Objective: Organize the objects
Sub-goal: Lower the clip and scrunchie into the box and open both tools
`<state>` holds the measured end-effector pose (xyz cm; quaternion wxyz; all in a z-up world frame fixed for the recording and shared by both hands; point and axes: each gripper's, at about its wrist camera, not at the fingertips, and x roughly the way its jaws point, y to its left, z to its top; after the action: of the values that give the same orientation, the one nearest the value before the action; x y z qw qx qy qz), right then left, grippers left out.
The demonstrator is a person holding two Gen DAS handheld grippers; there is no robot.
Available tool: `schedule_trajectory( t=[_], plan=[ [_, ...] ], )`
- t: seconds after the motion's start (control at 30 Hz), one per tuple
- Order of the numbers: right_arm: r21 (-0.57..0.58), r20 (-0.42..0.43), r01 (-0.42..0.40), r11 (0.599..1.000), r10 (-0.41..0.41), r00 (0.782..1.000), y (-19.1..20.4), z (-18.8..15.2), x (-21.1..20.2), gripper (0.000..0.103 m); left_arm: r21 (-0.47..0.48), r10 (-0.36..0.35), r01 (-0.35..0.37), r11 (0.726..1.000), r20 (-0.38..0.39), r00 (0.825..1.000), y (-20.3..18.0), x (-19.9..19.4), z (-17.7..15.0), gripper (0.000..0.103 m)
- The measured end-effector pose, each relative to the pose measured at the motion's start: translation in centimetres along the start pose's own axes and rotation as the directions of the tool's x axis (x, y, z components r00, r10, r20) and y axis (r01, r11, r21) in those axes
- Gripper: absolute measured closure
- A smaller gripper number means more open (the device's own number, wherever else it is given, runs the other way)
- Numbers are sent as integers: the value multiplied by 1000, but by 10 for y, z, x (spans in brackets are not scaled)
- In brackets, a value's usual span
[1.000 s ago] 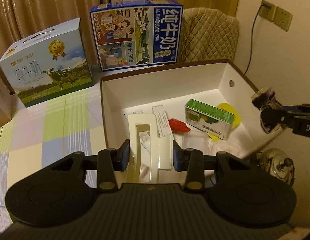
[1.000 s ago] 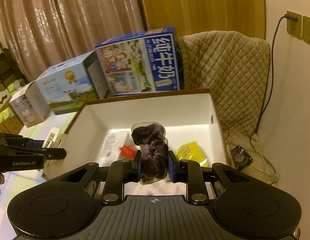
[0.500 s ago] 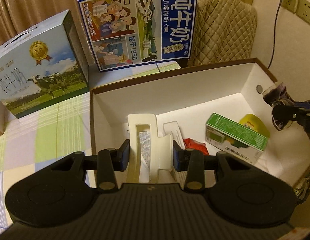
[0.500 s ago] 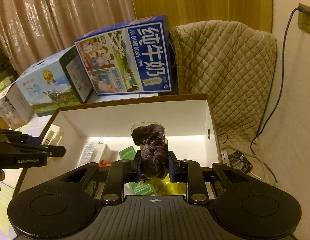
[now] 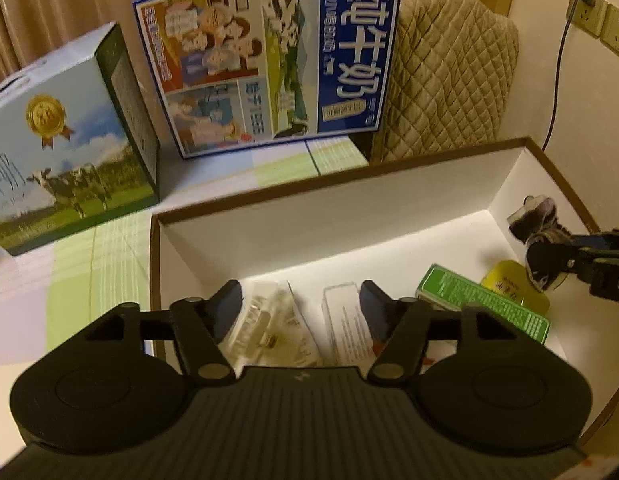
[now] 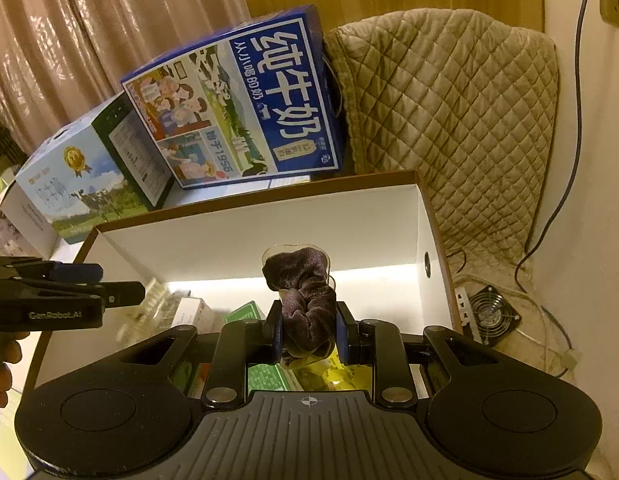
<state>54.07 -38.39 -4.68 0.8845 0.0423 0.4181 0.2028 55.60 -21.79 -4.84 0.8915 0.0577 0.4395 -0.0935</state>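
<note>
- Between the right gripper point(image 6: 308, 330) fingers: purple scrunchie point(image 6: 303, 298) in a clear sleeve, pinched low down, long axis upright, top poking above the pads.
- Right gripper hangs over the right side of the white box point(image 6: 245, 236); scrunchie is directly above the box floor, so the drop is straight down from the fingers.
- Below and ahead of the right fingers: green carton point(image 5: 485, 304) and yellow packet point(image 5: 509, 286) on the box floor.
- Left gripper point(image 5: 301, 306) spread wide, nothing between the pads; it sits over the near left part of the box.
- Just past the left fingers: clear packet point(image 5: 269, 328) and a white card point(image 5: 347, 320) lying on the floor.
- Right hand is the one holding the task item; judged next move is release.
- Change from half a second back: left jaws were clamped on a cream plastic piece, now parted and that piece is gone from between them; can't pick it out in the blur.
- Right gripper has come further in over the box, grip unchanged.
- Beyond the box: two milk cartons point(image 5: 269, 60).
</note>
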Motion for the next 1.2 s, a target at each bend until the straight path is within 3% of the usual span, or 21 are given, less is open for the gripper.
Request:
schedule_trajectory(
  t=[0.13,0.23,0.3,0.37,0.6,0.9,1.2],
  plan=[
    [10,10,-15,1000,15,1000,1,2,2,81,-8,-3,3,1000,14,1000,3,-5,2,31],
    [34,38,-32,999,31,999,-1,5,2,64,-15,-2,2,1000,19,1000,5,-10,1,26],
    [39,73,-33,999,30,997,0,5,-2,48,-23,-7,7,1000,21,1000,6,-15,-1,22],
    [31,97,-32,999,29,995,1,5,-6,44,-28,-12,13,1000,26,1000,6,-20,-4,17],
    [38,102,-37,999,32,994,2,-3,-22,37,-36,-18,19,999,33,999,0,-41,-16,11],
    [51,91,-23,998,19,996,10,-23,-60,36,-68,-13,17,998,55,998,-3,-81,-35,4],
    [53,72,-31,998,27,997,29,-48,-91,35,-109,42,-33,993,82,996,-4,-123,-64,1]
  ],
)
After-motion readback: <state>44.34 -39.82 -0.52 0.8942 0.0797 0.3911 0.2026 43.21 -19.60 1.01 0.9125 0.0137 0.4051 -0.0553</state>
